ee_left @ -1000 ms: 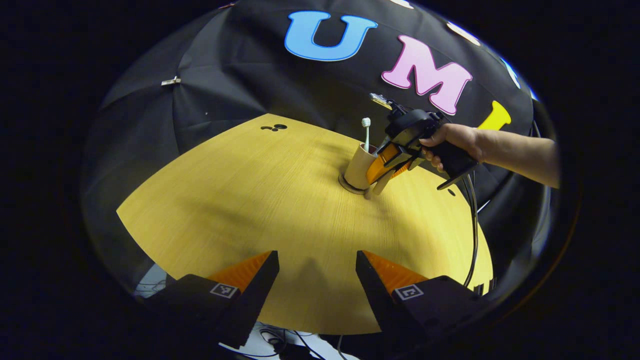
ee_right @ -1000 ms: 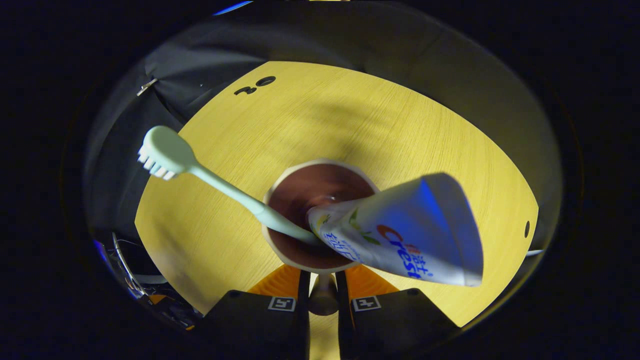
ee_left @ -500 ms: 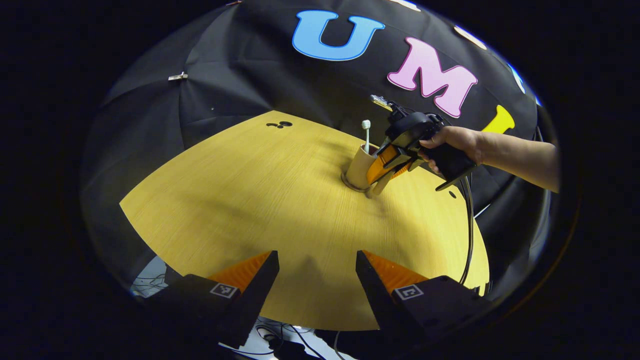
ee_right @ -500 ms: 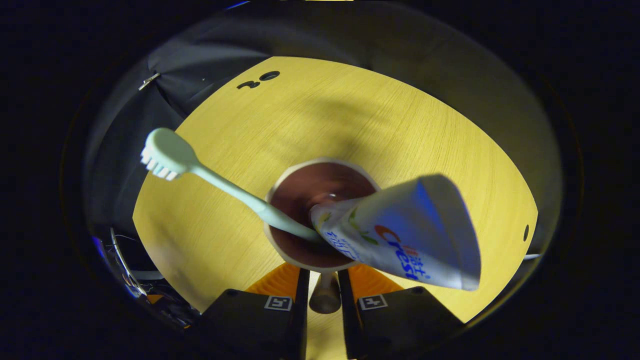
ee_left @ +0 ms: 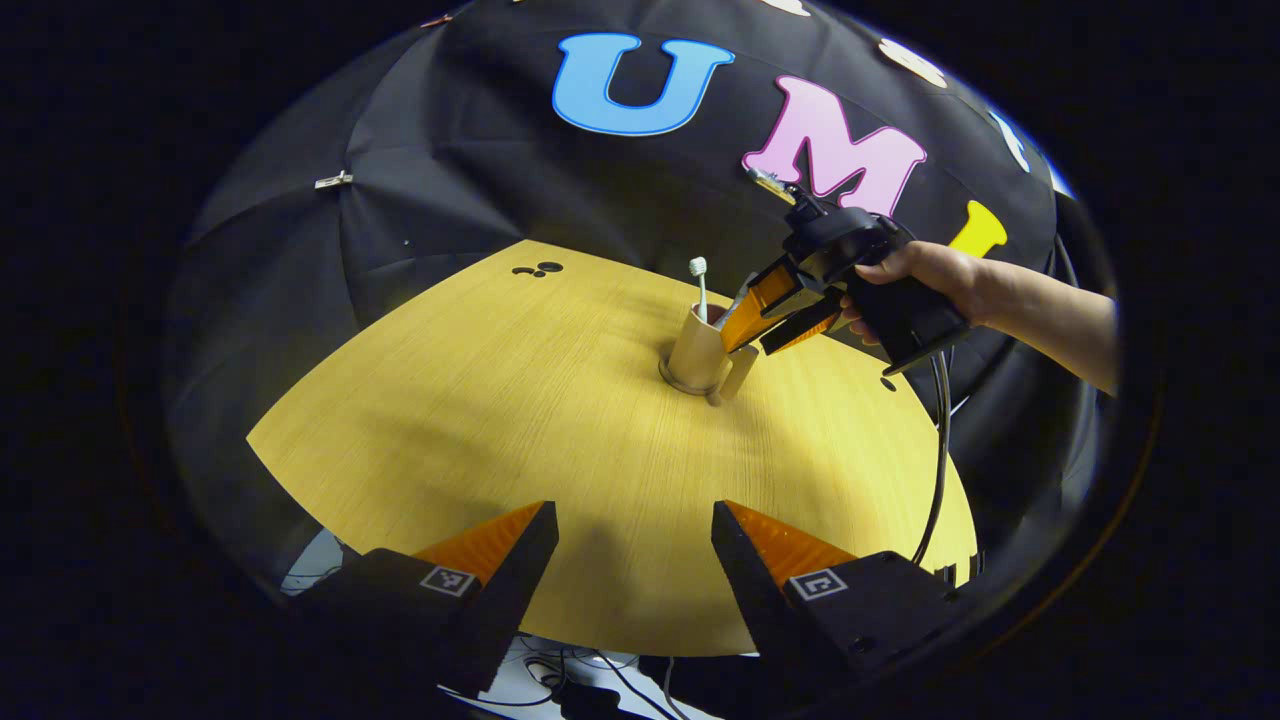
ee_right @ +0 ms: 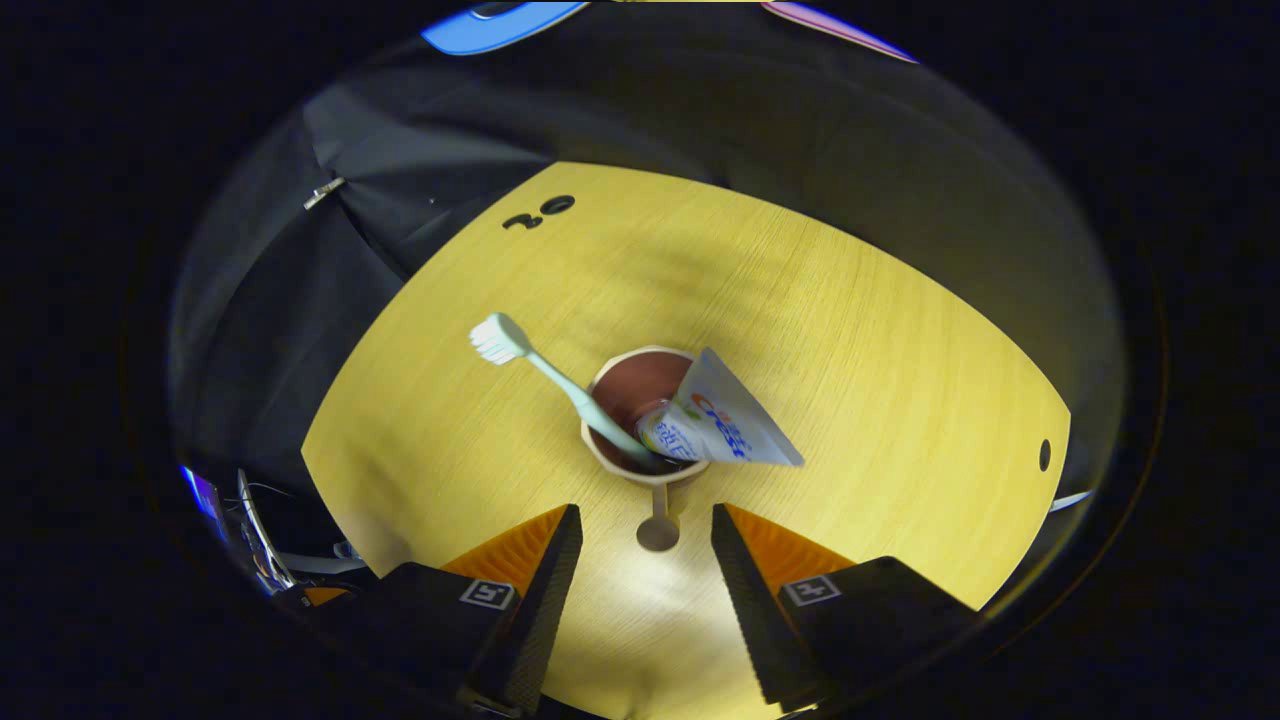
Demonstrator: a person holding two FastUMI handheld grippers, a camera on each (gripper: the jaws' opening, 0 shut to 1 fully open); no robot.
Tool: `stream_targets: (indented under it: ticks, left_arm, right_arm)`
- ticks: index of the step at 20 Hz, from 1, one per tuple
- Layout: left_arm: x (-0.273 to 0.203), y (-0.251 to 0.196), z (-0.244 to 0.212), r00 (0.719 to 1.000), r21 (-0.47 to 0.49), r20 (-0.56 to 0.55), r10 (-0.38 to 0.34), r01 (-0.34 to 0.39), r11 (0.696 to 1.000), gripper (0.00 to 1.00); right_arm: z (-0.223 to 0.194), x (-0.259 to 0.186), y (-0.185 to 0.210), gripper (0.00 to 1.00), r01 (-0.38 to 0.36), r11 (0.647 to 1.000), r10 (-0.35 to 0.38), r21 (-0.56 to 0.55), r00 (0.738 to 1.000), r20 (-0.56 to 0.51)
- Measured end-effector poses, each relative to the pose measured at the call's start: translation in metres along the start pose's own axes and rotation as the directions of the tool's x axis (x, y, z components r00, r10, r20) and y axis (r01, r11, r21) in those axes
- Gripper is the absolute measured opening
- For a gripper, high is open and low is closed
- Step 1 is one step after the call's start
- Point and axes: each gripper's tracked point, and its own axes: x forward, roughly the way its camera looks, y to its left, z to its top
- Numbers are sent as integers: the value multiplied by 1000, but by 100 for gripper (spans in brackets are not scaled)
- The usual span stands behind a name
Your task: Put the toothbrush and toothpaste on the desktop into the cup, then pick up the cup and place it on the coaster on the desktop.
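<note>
A tan cup (ee_left: 692, 350) stands upright on a dark round coaster (ee_left: 668, 380) near the far side of the wooden table. Its handle (ee_left: 737, 375) points right. A pale toothbrush (ee_left: 699, 285) sticks up out of it. In the right gripper view the cup (ee_right: 618, 388) holds the toothbrush (ee_right: 545, 373) and a white toothpaste tube (ee_right: 728, 428), with the handle (ee_right: 659, 527) pointing at me. My right gripper (ee_right: 640, 545) is open just behind that handle, touching nothing. In the left gripper view it (ee_left: 748, 335) hangs above and right of the cup. My left gripper (ee_left: 635, 545) stands open over the near table edge.
A hand (ee_left: 925, 275) holds the right gripper, and its cable (ee_left: 940, 450) droops over the table's right edge. Small dark holes (ee_left: 540, 268) mark the far left of the tabletop, and one hole (ee_right: 1044, 455) sits at the right. Black cloth walls ring the table.
The right gripper opened, let go of the cup's handle and drew back and up. The cup stays on the coaster. The left gripper barely moved.
</note>
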Motion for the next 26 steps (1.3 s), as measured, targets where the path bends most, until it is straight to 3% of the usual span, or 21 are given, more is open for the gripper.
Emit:
stream_targets:
  ticks: [4, 5, 6, 8, 12, 16, 21, 24, 26]
  left_arm:
    - [-16, -15, 8, 998, 51, 21, -54, 53, 997, 98]
    - [-19, -17, 10, 997, 65, 30, -69, 67, 996, 98]
    - [-23, -21, 12, 996, 76, 38, -84, 81, 994, 98]
    - [-34, -33, 17, 991, 82, 45, -126, 122, 989, 98]
    - [-55, -49, 46, 976, 103, 122, -181, 169, 980, 98]
    - [-85, -51, 75, 960, 143, 208, -186, 159, 977, 98]
    - [-126, -55, 100, 926, 212, 312, -213, 151, 966, 98]
    - [-143, -55, 98, 906, 309, 368, -209, 93, 947, 98]
    - [-155, -61, 88, 898, 339, 380, -222, 88, 937, 97]
  right_arm:
    - [-11, -59, 3, 97, 5, 999, -9, 36, 995, 102]
    - [-16, -75, 3, 92, 12, 999, -18, 51, 991, 134]
    - [-23, -92, 2, 99, 18, 998, -28, 66, 986, 163]
    - [-40, -124, 5, 98, 14, 996, -32, 85, 975, 219]
    - [-78, -185, 2, 99, 55, 982, -113, 182, 937, 329]
    - [-110, -238, 11, 98, 3, 925, -203, 380, 850, 486]
    - [-159, -271, 27, 98, 72, 876, -376, 478, 723, 580]
    - [-200, -281, 41, 98, 61, 828, -444, 558, 680, 584]
    - [-221, -283, 47, 98, 86, 819, -472, 568, 663, 581]
